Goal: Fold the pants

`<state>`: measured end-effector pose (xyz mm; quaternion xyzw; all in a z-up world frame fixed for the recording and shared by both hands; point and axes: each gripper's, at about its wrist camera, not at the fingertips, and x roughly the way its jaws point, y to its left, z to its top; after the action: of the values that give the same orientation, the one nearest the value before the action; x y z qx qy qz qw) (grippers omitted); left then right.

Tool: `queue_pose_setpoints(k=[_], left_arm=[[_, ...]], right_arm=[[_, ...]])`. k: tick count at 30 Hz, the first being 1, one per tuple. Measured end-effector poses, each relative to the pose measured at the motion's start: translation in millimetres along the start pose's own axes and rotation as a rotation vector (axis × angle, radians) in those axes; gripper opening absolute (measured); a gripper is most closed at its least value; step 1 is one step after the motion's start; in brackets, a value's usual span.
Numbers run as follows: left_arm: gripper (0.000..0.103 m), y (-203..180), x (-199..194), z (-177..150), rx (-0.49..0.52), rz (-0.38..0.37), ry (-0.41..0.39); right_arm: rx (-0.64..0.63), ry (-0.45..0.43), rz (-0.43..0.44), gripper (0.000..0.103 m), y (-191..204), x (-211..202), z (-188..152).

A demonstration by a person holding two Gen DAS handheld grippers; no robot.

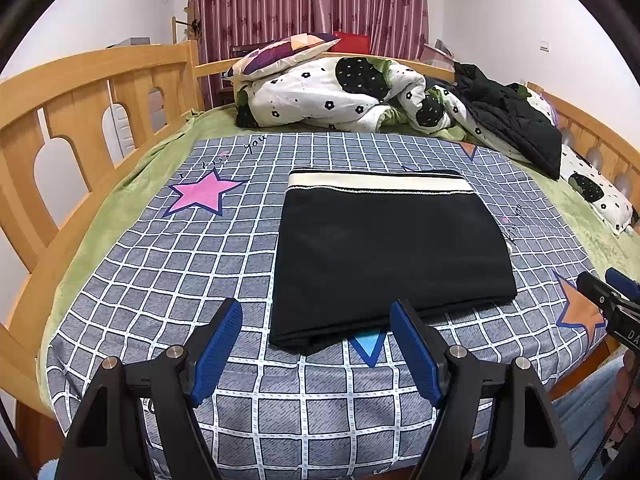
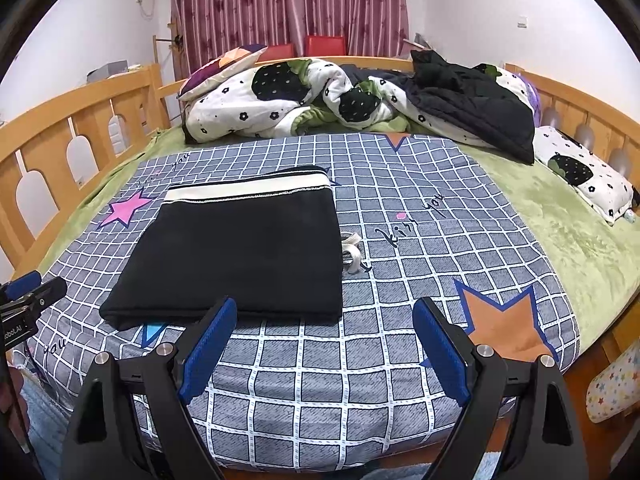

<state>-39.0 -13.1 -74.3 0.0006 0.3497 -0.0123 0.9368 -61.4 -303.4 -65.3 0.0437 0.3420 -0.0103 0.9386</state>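
Observation:
The black pants [image 1: 384, 256] lie folded into a flat rectangle on the grey checked sheet [image 1: 160, 264], cream waistband at the far edge. They also show in the right wrist view [image 2: 240, 256], with a cream drawstring [image 2: 352, 254] sticking out at their right side. My left gripper [image 1: 316, 312] is open and empty, just in front of the pants' near edge. My right gripper [image 2: 324, 312] is open and empty, near the pants' near right corner. The right gripper also shows at the right edge of the left wrist view [image 1: 608, 292].
A crumpled white flowered quilt [image 1: 332, 92], a patterned pillow [image 1: 280, 54] and a black jacket [image 1: 508, 116] lie at the far end of the bed. Wooden rails [image 1: 80, 92] run along both sides. A green blanket [image 2: 560, 208] lies under the sheet.

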Motion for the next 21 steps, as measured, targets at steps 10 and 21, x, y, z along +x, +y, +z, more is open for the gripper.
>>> queue_pose_setpoints(k=[10,21], left_arm=[[0.075,0.6,-0.2,-0.7,0.002,0.001,-0.002],[0.075,-0.2,0.1,-0.8,0.004,0.003,-0.002]], right_arm=[[0.003,0.000,-0.001,0.089,-0.1,-0.1,0.0],[0.003,-0.002,0.002,0.089,-0.4,-1.4,-0.4]])
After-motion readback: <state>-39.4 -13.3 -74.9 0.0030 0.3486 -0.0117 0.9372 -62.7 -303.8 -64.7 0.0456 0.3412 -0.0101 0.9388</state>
